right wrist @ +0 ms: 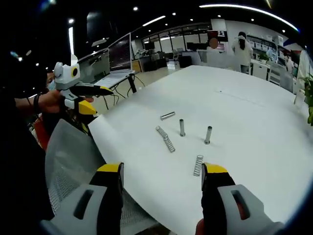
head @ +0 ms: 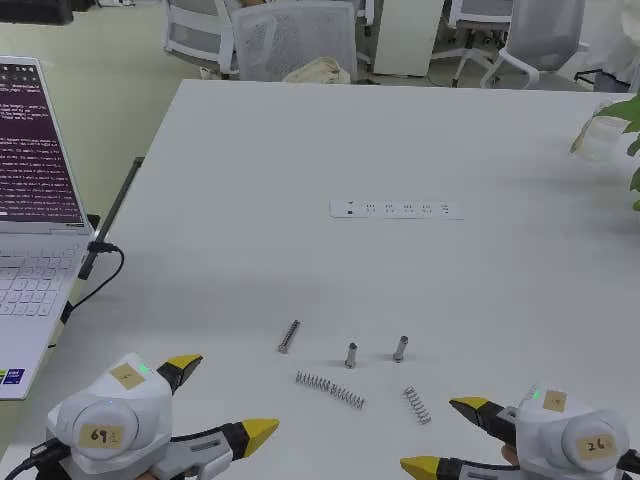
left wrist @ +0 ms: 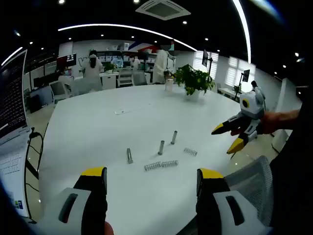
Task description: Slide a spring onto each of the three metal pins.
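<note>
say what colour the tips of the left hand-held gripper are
Yellow, on the left hand-held gripper; shows best in the left gripper view.

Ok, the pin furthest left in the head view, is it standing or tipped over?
Tipped over: the left pin lies flat on the table, while the middle pin and right pin stand upright.

Pins (head: 351, 355) & springs (head: 330, 389): shiny bare metal; table (head: 400, 140): smooth matt white surf.; power strip (head: 396, 209): white plastic.

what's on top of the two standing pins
Nothing. The left standing pin and right standing pin are bare. The long spring and short spring lie flat on the table in front of them. Nothing hides the pins' tops.
</note>
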{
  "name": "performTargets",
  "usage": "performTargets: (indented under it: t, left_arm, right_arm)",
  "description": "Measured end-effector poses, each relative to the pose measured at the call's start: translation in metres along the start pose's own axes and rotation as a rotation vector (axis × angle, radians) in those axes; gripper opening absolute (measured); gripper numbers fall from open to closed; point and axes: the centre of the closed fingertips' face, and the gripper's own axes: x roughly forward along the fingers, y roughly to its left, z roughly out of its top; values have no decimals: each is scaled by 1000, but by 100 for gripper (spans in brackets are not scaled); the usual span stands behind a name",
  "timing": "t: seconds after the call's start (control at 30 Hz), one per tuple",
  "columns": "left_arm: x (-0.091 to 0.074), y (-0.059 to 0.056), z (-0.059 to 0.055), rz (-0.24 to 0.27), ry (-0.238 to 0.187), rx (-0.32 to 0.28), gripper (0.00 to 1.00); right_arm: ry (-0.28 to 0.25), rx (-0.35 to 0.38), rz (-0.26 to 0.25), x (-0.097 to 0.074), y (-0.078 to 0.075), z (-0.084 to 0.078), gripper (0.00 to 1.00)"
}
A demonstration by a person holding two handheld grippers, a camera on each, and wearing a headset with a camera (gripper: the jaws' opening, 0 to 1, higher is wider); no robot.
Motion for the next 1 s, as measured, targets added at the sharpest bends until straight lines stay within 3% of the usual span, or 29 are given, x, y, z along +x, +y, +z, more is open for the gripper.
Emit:
performTargets:
  t: [0.27,0.8,1.0]
  left_arm:
    - [-3,4,-3,4,10,5,71]
    - [-1,10,5,18,-9,-3,71]
    - [0,9,2,9,4,14,71]
  right_arm:
    - [-4,3,11,4,3,3,65]
    - [-2,0,13,3,1,4,67]
    - [1,-6,17,4,1,5,66]
